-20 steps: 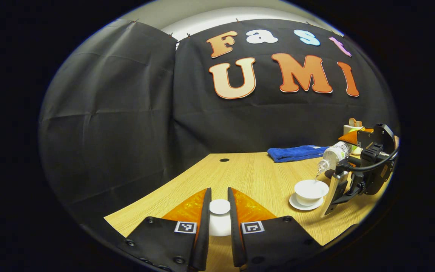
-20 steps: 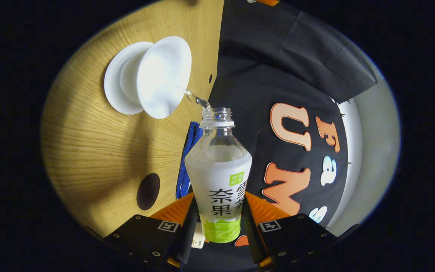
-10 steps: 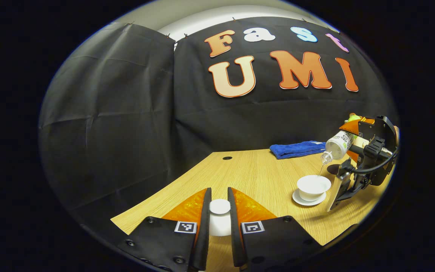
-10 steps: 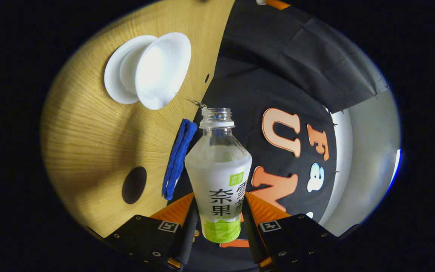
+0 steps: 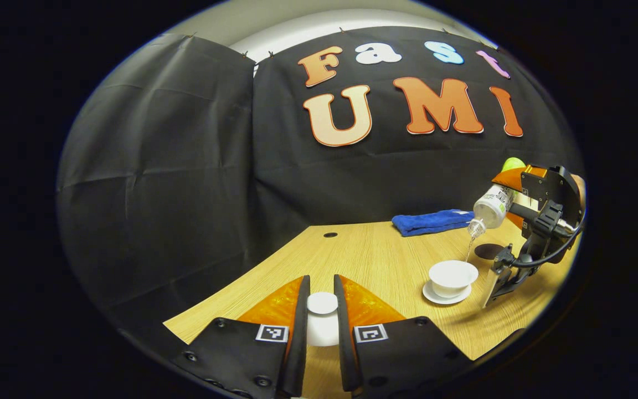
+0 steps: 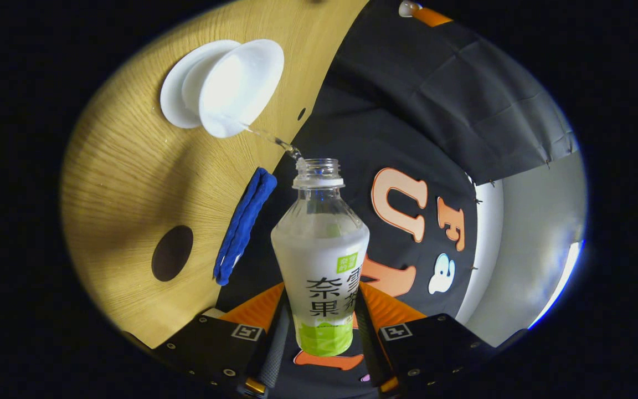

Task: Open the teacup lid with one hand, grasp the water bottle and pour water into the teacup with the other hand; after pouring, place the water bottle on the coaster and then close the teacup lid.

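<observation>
Over the last second the right gripper [image 5: 510, 208] has climbed, carrying the water bottle [image 6: 320, 252] higher above the teacup [image 5: 452, 275]; in the left gripper view the bottle's mouth now sits well above the rim where it was close over it before. The stream of water [image 6: 271, 139] has stretched into a longer thread. In the right gripper view the teacup and its saucer [image 6: 174, 105] have slid farther off, the blue cloth [image 6: 243, 223] shows at fuller length, and the dark coaster [image 6: 171, 252] has shifted left

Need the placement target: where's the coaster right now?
In the right gripper view the dark round coaster lies bare on the wooden table, beside the blue towel, apart from the teacup.
</observation>
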Demonstrator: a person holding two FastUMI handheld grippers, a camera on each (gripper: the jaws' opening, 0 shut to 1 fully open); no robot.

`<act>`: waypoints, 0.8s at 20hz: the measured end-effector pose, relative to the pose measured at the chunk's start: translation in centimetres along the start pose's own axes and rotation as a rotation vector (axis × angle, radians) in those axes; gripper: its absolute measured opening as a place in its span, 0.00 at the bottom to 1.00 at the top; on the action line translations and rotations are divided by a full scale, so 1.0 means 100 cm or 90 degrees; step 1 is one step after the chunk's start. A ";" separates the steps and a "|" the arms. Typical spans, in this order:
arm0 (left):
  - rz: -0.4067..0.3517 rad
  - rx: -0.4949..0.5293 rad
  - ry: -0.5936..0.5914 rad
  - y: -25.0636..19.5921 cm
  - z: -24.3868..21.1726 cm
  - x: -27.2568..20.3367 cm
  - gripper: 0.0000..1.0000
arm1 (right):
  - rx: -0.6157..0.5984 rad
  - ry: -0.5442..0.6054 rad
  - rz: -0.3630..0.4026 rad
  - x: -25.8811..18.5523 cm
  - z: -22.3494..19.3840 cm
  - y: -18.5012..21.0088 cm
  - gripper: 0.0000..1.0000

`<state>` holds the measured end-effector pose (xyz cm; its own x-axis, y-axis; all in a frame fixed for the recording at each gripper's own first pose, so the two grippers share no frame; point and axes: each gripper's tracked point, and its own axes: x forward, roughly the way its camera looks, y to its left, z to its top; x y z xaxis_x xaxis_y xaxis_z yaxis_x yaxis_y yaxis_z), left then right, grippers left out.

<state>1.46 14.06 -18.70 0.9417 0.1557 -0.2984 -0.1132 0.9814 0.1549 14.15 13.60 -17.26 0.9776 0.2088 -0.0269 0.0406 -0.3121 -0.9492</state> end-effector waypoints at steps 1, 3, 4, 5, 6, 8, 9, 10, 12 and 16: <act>-0.001 0.000 0.000 -0.001 0.000 -0.001 0.29 | -0.004 -0.008 -0.004 -0.001 0.001 -0.001 0.62; -0.003 0.002 0.000 -0.002 0.001 -0.003 0.29 | -0.021 -0.021 -0.010 -0.003 0.001 -0.001 0.62; -0.004 0.002 -0.002 -0.002 0.001 -0.002 0.29 | -0.024 -0.025 0.001 -0.003 0.000 0.001 0.62; -0.005 0.002 -0.002 -0.002 0.002 -0.003 0.29 | -0.023 -0.023 0.014 -0.002 -0.002 0.000 0.62; -0.007 0.003 -0.005 -0.003 0.004 -0.004 0.29 | -0.026 -0.028 0.013 -0.002 0.000 -0.004 0.62; -0.010 0.004 -0.006 -0.005 0.006 -0.004 0.29 | -0.049 -0.035 0.000 -0.002 0.003 -0.005 0.62; -0.012 0.005 -0.007 -0.006 0.007 -0.003 0.29 | -0.056 -0.039 -0.004 -0.002 0.004 -0.005 0.62; -0.013 0.005 -0.008 -0.006 0.007 -0.002 0.27 | -0.062 -0.041 -0.008 -0.003 0.005 -0.005 0.62; -0.014 0.005 -0.012 -0.008 0.010 -0.003 0.29 | -0.080 -0.051 -0.020 -0.003 0.007 -0.008 0.59; -0.020 0.007 -0.013 -0.010 0.012 -0.005 0.29 | -0.112 -0.074 -0.042 -0.005 0.013 -0.012 0.62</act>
<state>1.46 12.88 -17.56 0.9509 0.1226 -0.2842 -0.0804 0.9845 0.1558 13.31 15.07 -16.52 0.9419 0.3357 -0.0126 0.1482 -0.4490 -0.8811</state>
